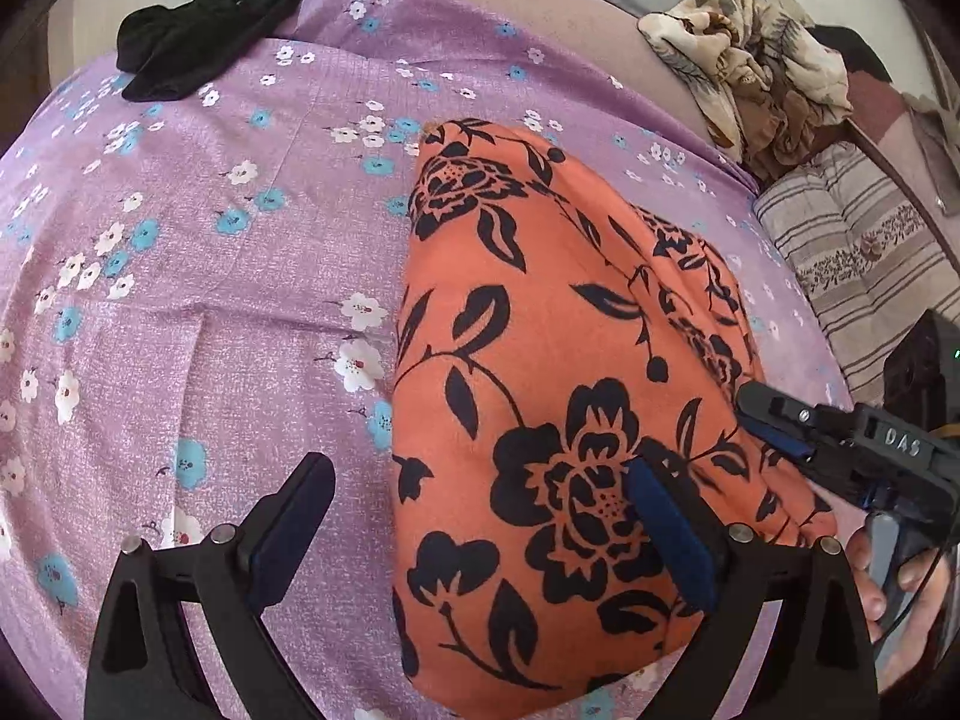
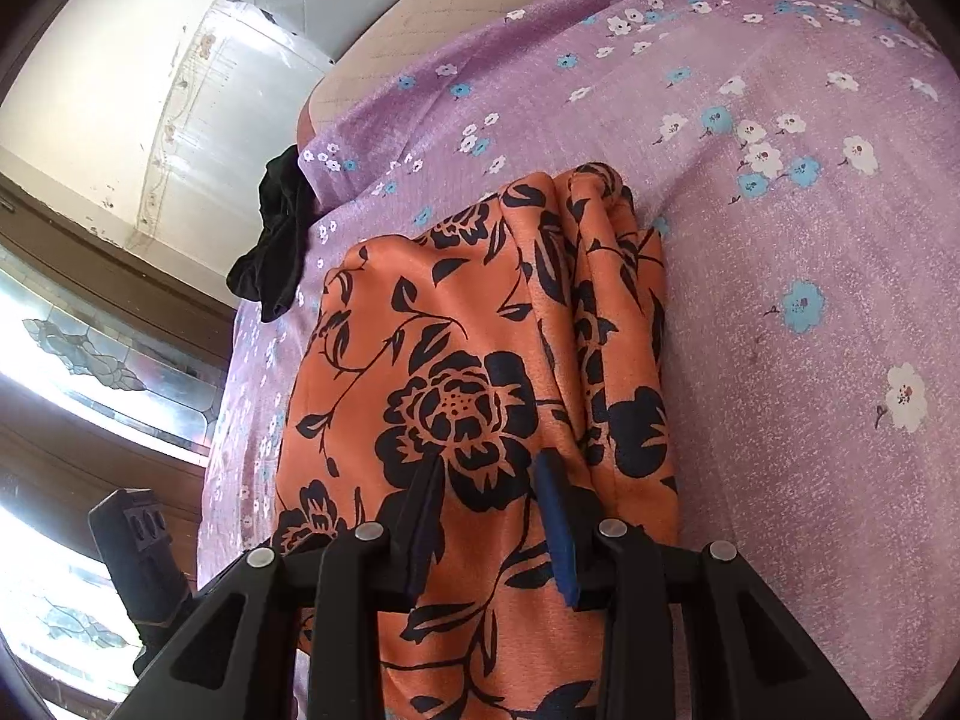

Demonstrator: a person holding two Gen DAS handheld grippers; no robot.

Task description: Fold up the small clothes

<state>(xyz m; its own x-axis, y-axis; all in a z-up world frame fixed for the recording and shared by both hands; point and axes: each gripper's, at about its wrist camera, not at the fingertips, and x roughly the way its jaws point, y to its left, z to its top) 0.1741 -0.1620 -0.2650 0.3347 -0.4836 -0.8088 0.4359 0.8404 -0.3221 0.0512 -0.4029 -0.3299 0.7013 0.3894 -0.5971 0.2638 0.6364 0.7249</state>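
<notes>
Though already folded into a narrow stack on the purple bedsheet [image 1: 180, 276], orange floral garment [image 1: 540, 360] not yet finished — left gripper [image 1: 480, 516] spread wide, holding nothing; right gripper [image 2: 492, 498] partly apart above the cloth, grip unclear.

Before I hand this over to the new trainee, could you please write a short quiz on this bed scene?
1. True or false: the orange floral garment lies on a plain white sheet.
2. Which tongs stand wider: left or right?
3. What dark item lies at the far edge of the purple sheet?
A) black garment
B) shoe
C) towel

Key: 1 false, the sheet is purple and flowered; 2 left; 3 A.
</notes>
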